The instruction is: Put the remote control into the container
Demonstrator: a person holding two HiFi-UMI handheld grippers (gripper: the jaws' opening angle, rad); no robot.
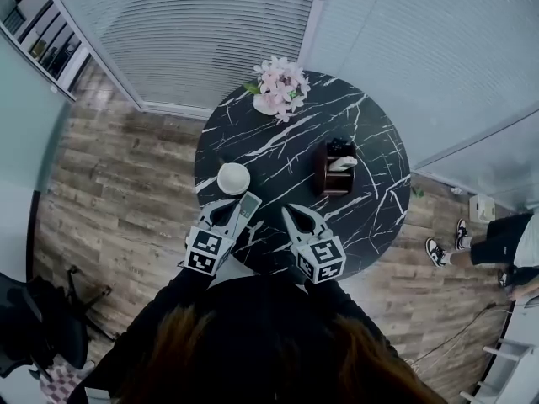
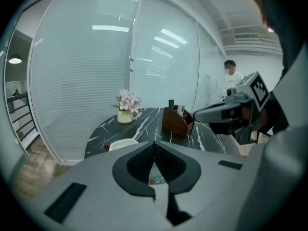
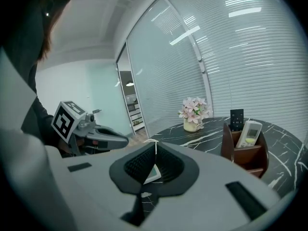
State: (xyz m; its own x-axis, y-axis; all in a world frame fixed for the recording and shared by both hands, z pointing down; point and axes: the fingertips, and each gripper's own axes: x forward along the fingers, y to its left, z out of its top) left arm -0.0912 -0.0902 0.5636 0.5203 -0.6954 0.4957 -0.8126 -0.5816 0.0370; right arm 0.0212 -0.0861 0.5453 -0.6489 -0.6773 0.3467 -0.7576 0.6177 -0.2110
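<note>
A light grey remote control (image 1: pixel 247 208) lies on the black marble table (image 1: pixel 286 146) near its front edge. My left gripper (image 1: pixel 224 207) is shut just left of it and holds nothing. In the left gripper view the closed jaws (image 2: pixel 154 147) sit over the remote's coloured buttons (image 2: pixel 156 179). My right gripper (image 1: pixel 287 212), also shut and empty, hovers to the remote's right; part of the remote (image 3: pixel 152 173) shows under its jaws (image 3: pixel 155 147). The brown container (image 1: pixel 334 170) stands further back on the right, with a black remote (image 3: pixel 236 119) and a white remote (image 3: pixel 250 133) in it.
A white round bowl (image 1: pixel 233 178) sits just beyond the left gripper. A vase of pink flowers (image 1: pixel 280 85) stands at the table's far edge. Glass walls with blinds close off the back. A person (image 1: pixel 497 242) stands to the right of the table.
</note>
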